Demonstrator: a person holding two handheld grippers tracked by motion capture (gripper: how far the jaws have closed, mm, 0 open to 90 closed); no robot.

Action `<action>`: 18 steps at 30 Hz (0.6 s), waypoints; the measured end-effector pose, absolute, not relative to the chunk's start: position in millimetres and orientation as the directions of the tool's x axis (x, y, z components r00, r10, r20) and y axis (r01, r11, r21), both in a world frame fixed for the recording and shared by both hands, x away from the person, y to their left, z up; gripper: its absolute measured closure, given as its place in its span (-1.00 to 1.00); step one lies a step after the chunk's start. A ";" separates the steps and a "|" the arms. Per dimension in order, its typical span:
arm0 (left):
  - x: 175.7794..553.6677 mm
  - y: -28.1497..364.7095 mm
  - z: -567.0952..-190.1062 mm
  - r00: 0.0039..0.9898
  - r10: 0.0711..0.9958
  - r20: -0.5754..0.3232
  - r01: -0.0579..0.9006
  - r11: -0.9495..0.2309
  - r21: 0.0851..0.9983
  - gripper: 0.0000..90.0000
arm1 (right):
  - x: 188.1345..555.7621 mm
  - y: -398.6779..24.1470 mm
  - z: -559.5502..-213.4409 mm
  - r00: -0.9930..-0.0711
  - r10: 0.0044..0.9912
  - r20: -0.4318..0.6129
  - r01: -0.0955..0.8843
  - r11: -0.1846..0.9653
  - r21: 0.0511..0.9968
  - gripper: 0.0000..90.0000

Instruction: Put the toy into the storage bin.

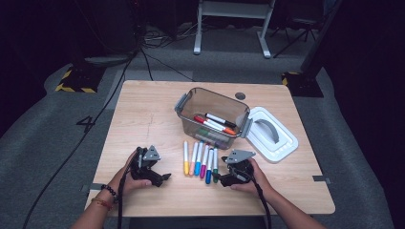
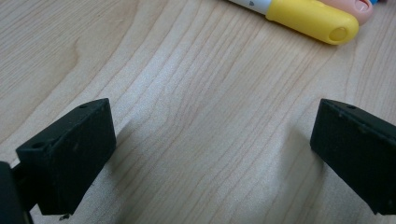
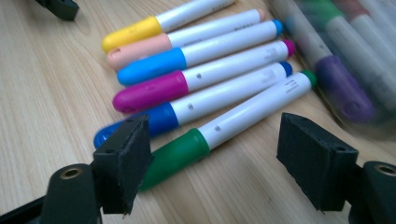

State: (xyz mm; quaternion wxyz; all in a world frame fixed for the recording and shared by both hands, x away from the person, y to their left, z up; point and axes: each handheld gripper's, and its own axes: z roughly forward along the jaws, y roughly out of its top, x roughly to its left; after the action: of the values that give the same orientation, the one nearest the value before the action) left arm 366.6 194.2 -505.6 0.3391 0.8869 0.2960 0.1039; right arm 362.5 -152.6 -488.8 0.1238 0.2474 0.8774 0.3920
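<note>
Both tongs rest low on the table (image 1: 143, 119) with jaws spread and nothing between them. The right gripper (image 3: 212, 163) is nearer the work: the green marker (image 3: 224, 133) lies just ahead of its jaws, long axis slanting away to the right, cap end nearest. The left gripper (image 2: 212, 154) faces bare wood, the yellow marker (image 2: 310, 18) ahead and rightward. Beyond the row sits the clear bin (image 1: 212, 117); its contents blur, so any count is uncertain.
</note>
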 end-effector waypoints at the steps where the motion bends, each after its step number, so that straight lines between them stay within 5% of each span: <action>1: 366.6 194.2 -505.6 0.803 0.595 -0.016 0.454 -0.595 0.663 -0.99 | 362.0 -155.1 -489.1 -0.844 0.535 -0.030 0.338 0.574 0.746 -0.41; 10: 366.6 194.2 -505.6 0.803 0.595 -0.016 0.454 -0.595 0.663 -0.99 | 364.5 -195.5 -492.1 -0.787 0.617 -0.017 0.413 0.547 0.728 -0.32; 18: 366.5 194.2 -505.6 0.803 0.596 -0.016 0.454 -0.595 0.663 -0.99 | 375.0 -210.5 -495.4 -0.792 0.610 -0.027 0.402 0.555 0.728 0.02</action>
State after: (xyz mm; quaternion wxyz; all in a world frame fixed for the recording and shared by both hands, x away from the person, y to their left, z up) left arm 366.5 194.2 -505.6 0.3393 0.8868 0.2960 0.1040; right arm 375.0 -210.5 -495.4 0.1396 0.2905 0.8708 0.3714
